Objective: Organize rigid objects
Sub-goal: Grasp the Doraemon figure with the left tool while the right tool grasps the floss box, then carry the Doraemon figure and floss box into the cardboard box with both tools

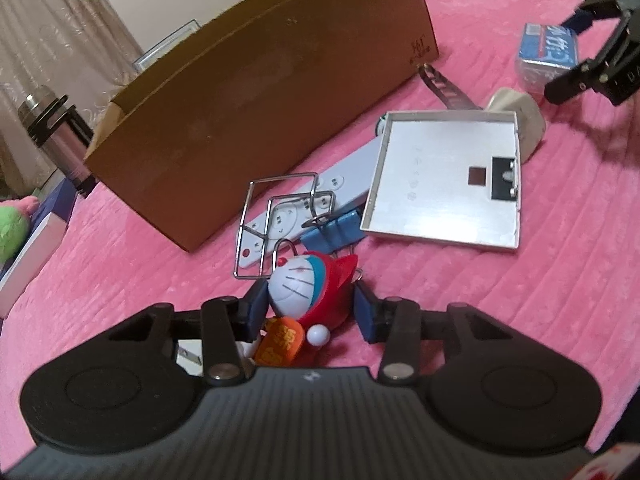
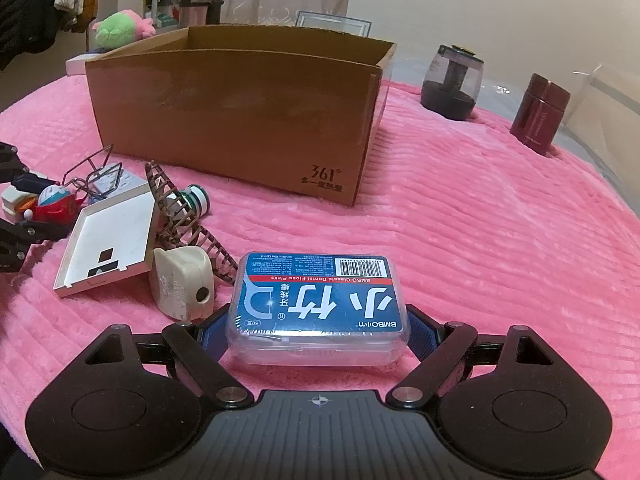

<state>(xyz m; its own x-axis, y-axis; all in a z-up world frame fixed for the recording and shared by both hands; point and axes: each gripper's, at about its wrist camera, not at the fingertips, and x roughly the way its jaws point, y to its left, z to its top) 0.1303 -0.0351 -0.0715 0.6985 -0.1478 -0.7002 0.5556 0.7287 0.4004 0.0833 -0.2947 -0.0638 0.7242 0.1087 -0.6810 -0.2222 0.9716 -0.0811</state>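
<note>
Your left gripper [image 1: 310, 308] sits low at the near edge of the pink blanket [image 1: 500, 320], blue pads on either side of the cat figurine [image 1: 308, 284]. The left pad touches the figurine's white face; the right pad stands just off its red hood. Just beyond the figurine: wire frame [image 1: 276, 220] lying over the white remote [image 1: 304, 208], blue binder clip [image 1: 332, 232] beside them. White square lid [image 1: 444, 180] lies right of the remote, open side up. Cardboard box [image 1: 260, 100] stands toward the far left edge. Right gripper [image 1: 592, 56] enters at the far right corner, over the blue floss box [image 1: 544, 52].
</note>
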